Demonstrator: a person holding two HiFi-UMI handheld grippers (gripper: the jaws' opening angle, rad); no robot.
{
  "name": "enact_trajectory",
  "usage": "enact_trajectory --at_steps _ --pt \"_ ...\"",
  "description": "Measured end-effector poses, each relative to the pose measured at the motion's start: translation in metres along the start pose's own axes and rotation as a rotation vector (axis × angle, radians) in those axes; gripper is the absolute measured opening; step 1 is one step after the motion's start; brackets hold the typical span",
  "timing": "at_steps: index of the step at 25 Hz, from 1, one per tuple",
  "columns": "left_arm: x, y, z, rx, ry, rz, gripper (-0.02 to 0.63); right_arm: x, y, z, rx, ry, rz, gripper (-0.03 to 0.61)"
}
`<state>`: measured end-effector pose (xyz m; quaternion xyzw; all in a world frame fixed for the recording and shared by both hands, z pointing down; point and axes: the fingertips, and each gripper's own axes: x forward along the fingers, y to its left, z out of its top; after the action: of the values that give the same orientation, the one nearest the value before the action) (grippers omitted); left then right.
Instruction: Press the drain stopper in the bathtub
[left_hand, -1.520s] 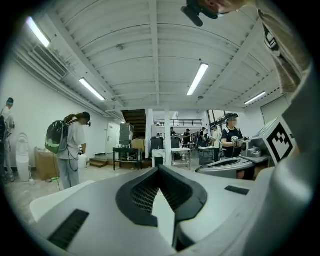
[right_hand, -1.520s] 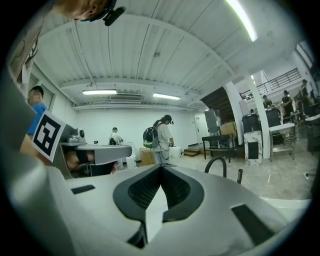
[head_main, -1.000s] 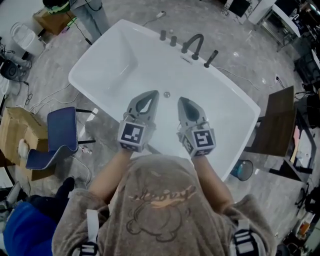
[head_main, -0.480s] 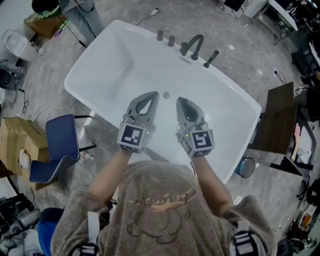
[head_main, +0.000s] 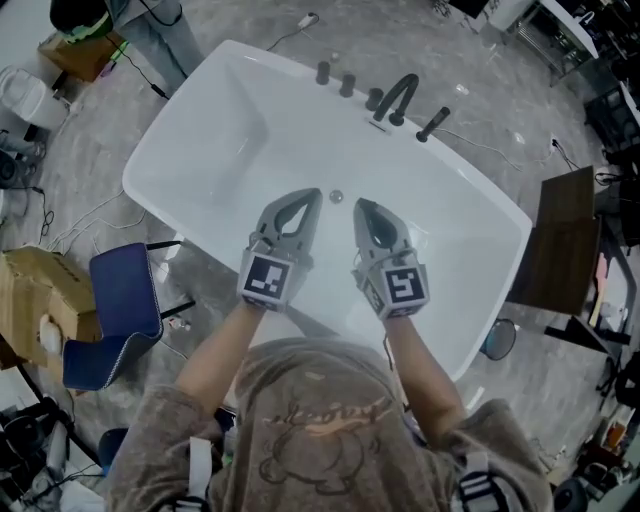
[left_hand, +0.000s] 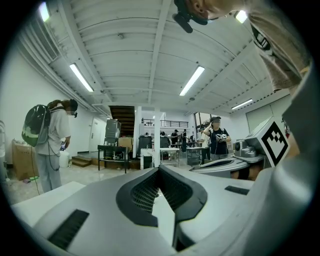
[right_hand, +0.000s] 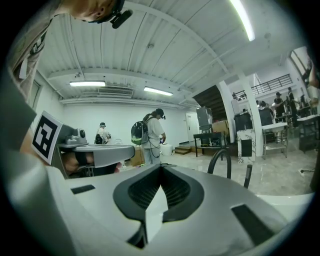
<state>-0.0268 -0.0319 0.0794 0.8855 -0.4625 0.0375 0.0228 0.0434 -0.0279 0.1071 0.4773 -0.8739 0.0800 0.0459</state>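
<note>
The stopper (head_main: 336, 197) is seen as a small round disc on the floor of the tub (head_main: 230, 130), just beyond the tips of the left gripper (head_main: 311, 196) and right gripper (head_main: 362, 204), whose jaws are closed together on nothing. It is judged rigid and smooth, perhaps sprung, though too small for certainty. It is best pushed straight down at its centre, not grasped.

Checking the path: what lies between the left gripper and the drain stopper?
Nothing: the head view shows only bare bathtub between left gripper and drain stopper.
</note>
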Motion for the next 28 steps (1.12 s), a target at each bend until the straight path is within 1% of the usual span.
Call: enact_trajectory --at_steps 2,7,13,22,28 --pt "0.006 0.006 -0.008 0.001 0.000 -0.008 0.003 0.010 -0.001 -0.008 0.004 0.019 -0.004 0.002" --pt "0.022 0.021 -0.032 -0.009 0.003 -0.020 0.003 0.034 -0.015 -0.024 -0.002 -0.004 -0.021 0.002" --pt "0.040 0.034 -0.066 -0.025 0.008 -0.044 0.003 0.051 -0.037 -0.059 0.010 0.052 -0.070 0.002" --pt "0.071 0.047 -0.114 -0.019 -0.001 -0.104 0.003 0.082 -0.053 -0.112 0.011 0.073 -0.087 0.002" --pt "0.087 0.064 -0.149 -0.020 0.007 -0.121 0.003 0.108 -0.060 -0.139 0.004 0.043 -0.085 0.002"
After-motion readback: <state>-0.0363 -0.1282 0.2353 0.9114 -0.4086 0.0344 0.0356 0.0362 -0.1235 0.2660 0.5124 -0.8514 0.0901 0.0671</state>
